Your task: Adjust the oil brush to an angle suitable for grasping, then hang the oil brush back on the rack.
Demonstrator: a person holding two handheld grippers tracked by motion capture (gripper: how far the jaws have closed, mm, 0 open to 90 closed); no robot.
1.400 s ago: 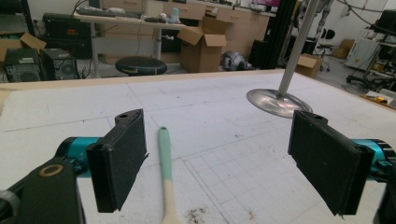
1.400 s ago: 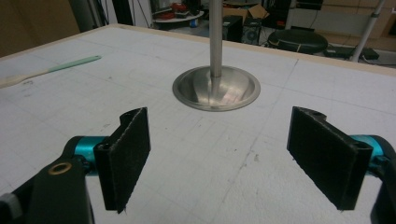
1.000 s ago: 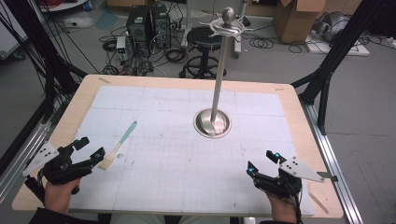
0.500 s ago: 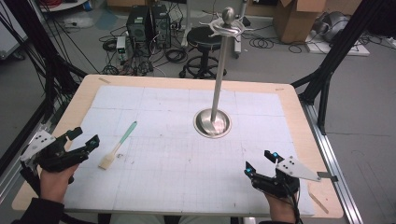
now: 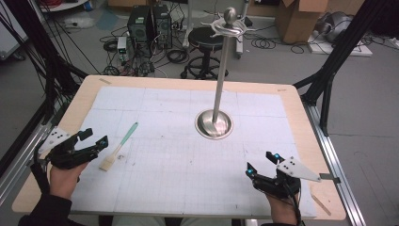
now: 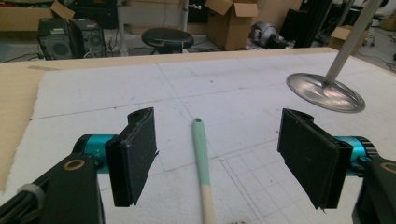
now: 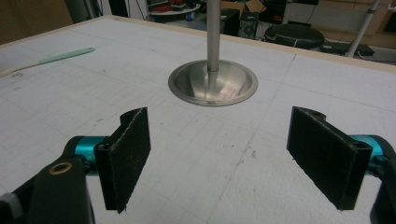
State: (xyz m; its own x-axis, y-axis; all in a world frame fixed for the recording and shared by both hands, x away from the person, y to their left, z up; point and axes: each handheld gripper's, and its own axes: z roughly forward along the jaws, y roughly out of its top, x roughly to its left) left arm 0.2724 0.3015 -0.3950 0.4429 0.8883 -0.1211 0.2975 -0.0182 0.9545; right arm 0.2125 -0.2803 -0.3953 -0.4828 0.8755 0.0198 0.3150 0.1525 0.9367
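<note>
White gridded mat (image 5: 188, 165) on a wooden table, metal stand (image 5: 214, 123) mid-table. Left gripper (image 6: 219, 158) spread wide astride the brush (image 6: 201, 158), apparently pre-grasp; right gripper (image 7: 233, 154) wide, empty, near the front edge. Next, probably: lower and close on the green handle.

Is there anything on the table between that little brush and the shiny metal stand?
No. In the high view, the stretch between the brush and the stand's round base is bare white gridded mat; nothing sits on it.
</note>
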